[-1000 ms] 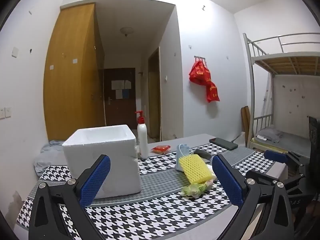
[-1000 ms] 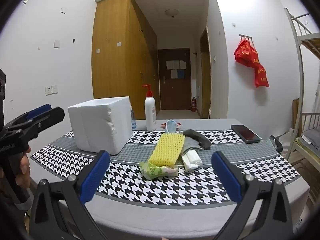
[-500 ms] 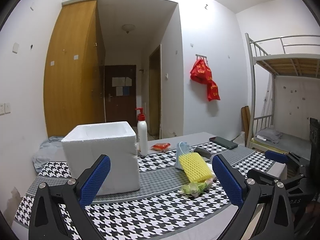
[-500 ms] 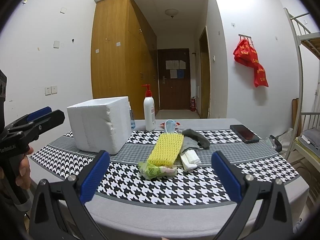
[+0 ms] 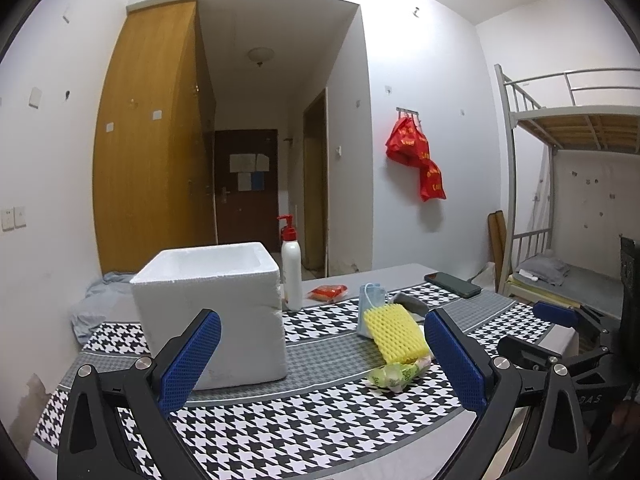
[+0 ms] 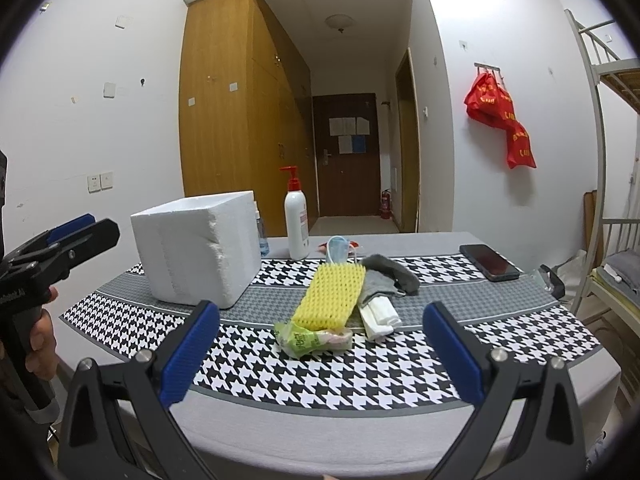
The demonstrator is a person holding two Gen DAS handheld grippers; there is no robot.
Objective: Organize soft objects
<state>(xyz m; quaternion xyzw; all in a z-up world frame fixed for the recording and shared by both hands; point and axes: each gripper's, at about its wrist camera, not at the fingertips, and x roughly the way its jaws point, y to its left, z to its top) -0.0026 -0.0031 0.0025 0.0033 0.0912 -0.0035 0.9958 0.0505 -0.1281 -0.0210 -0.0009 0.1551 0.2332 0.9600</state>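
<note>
Foam box left of sponge (bottle behind).

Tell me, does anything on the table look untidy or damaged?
Yes. The soft things lie in a loose heap: yellow foam net, green packet, grey cloth, white roll, blue face mask. The white foam box has a chipped, ragged corner edge.

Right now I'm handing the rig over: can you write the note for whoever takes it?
Left tongs: open, empty, short of the foam box.
Right tongs: open, empty, facing the pile.
Pile mid-table: yellow foam net, green wrapped pack, grey sock, white roll, blue mask.
Done: nothing gripped; the box's inside is mostly hidden.
Left: move the soft items, presumably into the box.
</note>
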